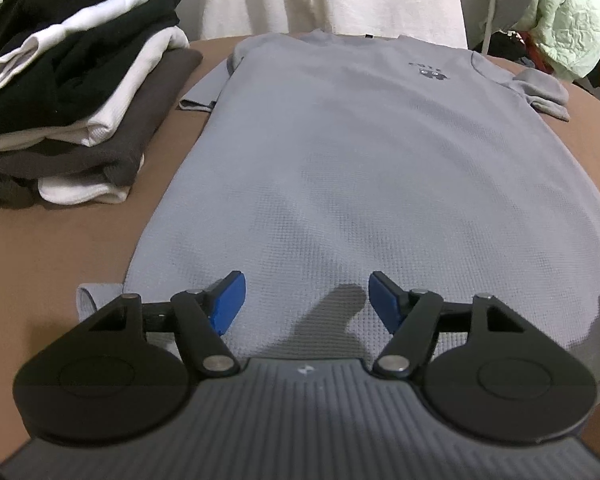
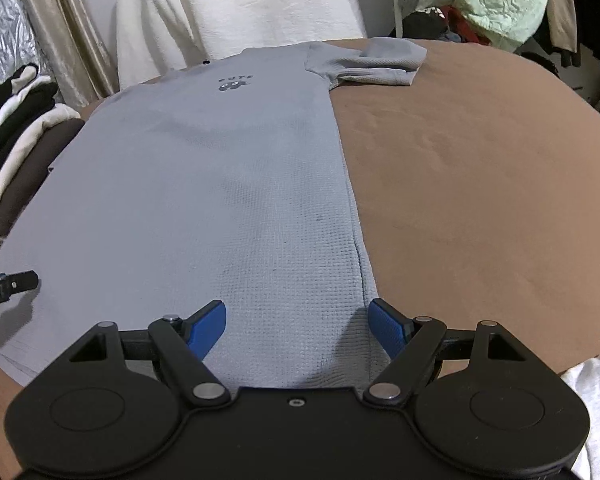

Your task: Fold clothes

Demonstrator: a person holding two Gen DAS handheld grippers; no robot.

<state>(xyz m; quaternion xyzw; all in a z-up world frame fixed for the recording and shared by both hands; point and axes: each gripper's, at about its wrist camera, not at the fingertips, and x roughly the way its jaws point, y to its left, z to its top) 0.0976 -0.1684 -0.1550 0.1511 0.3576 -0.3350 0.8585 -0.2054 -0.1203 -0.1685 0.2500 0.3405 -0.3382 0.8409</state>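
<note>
While a grey T-shirt (image 1: 340,152) is laid flat on the brown worktop (image 1: 60,240), the left tool (image 1: 306,300) is held apart and empty over its hem; a stack of folded clothes (image 1: 72,92) is seen just beside the shirt. From the right wrist, the right tool (image 2: 298,328) is likewise spread wide, empty, over the shirt's right hem edge.

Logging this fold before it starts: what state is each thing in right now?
Grey T-shirt: spread flat, front up, unfolded.
Its right-hand sleeve: rumpled, partly doubled over.
Stack of clothes: folded, piled.
Left gripper: open, over the hem, holding nothing.
Right gripper: open, over the shirt's side seam, holding nothing.
</note>
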